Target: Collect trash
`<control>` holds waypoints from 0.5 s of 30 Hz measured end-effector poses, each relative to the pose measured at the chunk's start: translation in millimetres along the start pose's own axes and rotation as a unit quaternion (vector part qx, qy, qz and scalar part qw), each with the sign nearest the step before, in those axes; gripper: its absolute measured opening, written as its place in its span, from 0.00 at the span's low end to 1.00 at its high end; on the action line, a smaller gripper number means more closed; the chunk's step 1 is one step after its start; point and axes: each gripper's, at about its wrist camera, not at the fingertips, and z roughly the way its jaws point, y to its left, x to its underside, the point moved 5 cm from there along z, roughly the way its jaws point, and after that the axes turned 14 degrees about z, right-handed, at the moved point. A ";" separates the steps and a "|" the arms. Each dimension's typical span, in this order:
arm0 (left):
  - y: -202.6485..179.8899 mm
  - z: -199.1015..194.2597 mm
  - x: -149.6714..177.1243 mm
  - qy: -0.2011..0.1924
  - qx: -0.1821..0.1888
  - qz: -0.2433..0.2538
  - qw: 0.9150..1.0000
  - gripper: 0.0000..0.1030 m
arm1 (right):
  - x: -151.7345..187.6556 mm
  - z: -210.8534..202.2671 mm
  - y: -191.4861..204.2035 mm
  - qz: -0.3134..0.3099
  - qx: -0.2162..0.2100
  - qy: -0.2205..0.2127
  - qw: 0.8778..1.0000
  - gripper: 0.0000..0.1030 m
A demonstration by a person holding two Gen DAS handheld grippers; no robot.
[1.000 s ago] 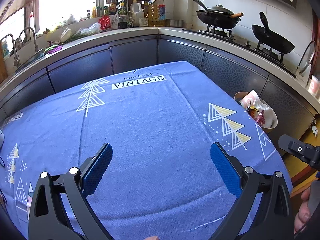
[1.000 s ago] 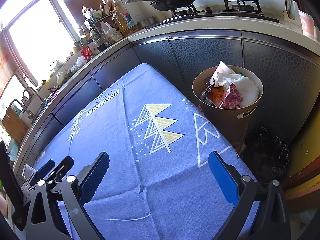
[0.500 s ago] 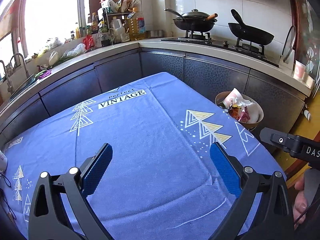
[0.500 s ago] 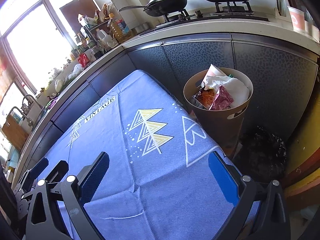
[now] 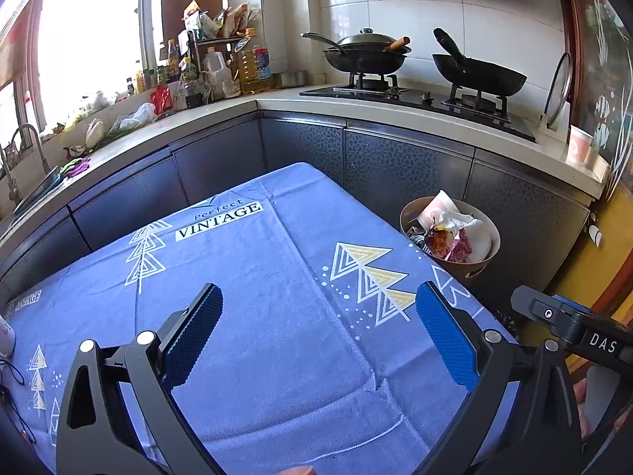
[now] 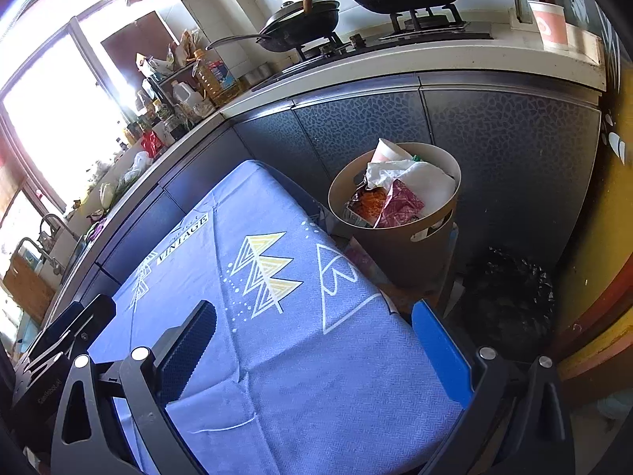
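Observation:
A brown round bin [image 5: 474,267] [image 6: 411,249] stands on the floor off the table's right edge, piled with a paper cup, white tissue [image 6: 419,182] and crumpled snack wrappers [image 6: 395,204]. My left gripper [image 5: 318,318] hangs open over the blue tablecloth [image 5: 253,277] with nothing between its fingers. My right gripper [image 6: 314,336] is also open and empty, over the table's right part, short of the bin. In the left wrist view the right gripper's black body [image 5: 569,328] shows at the right edge with a hand behind it.
A dark cabinet run [image 5: 395,162] wraps the table's far and right sides, with a stove and two woks [image 5: 364,55] on top. A paper cup [image 6: 550,25] stands on the counter's right end. A black bag [image 6: 510,301] lies on the floor beside the bin.
Both views have swung up and to the right, so the bin and stove sit more central. Both grippers stay open and empty.

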 end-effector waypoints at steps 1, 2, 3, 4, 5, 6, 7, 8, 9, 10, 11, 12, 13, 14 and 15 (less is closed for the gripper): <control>-3.5 0.5 -0.4 0.007 -0.008 0.007 1.000 0.94 | -0.6 -0.2 -2.2 0.002 0.000 0.000 1.000 0.96; -7.0 1.8 -0.4 0.015 -0.017 0.014 1.000 0.94 | -0.8 0.0 -3.6 0.004 0.000 0.000 1.000 0.96; -9.5 3.1 -0.9 0.019 -0.020 0.019 0.999 0.94 | -1.2 0.1 -5.5 0.007 0.000 0.000 1.000 0.96; -12.6 3.7 -0.9 0.019 -0.019 0.024 0.999 0.94 | -1.5 0.4 -7.1 0.009 0.000 0.001 1.000 0.96; -14.9 4.1 -0.3 0.020 -0.019 0.026 0.999 0.94 | -1.7 0.8 -8.2 0.011 -0.001 0.001 1.000 0.96; -16.6 4.1 0.8 0.020 -0.018 0.027 0.999 0.94 | -2.0 1.0 -9.0 0.012 -0.001 0.002 1.000 0.96; -18.5 4.3 1.6 0.020 -0.016 0.028 0.999 0.94 | -0.7 0.5 -9.7 0.012 -0.002 0.002 1.000 0.96; -20.0 4.4 2.0 0.021 -0.015 0.030 0.999 0.94 | -0.8 0.9 -10.6 0.013 -0.002 0.002 1.000 0.96; -20.7 4.9 2.3 0.021 -0.015 0.031 0.999 0.94 | -0.6 1.4 -11.1 0.014 -0.002 0.003 1.000 0.96; -21.8 5.0 2.5 0.021 -0.016 0.033 0.999 0.94 | -0.7 1.8 -11.6 0.015 -0.003 0.004 1.000 0.96; -22.4 4.4 3.0 0.021 -0.016 0.034 0.999 0.94 | -0.9 2.0 -12.1 0.016 -0.003 0.004 1.000 0.96; -22.9 3.9 3.4 0.021 -0.016 0.034 0.999 0.94 | -0.6 2.0 -12.2 0.016 -0.003 0.004 1.000 0.96; -23.5 4.0 3.7 0.021 -0.015 0.034 0.999 0.94 | -0.5 1.9 -12.1 0.015 -0.003 0.003 1.000 0.96; -23.8 4.2 3.7 0.021 -0.013 0.034 0.999 0.94 | -0.6 2.1 -12.3 0.015 -0.003 0.004 1.000 0.96; -23.9 4.5 3.3 0.022 -0.012 0.034 0.999 0.94 | -0.5 2.1 -12.3 0.016 -0.003 0.004 1.000 0.96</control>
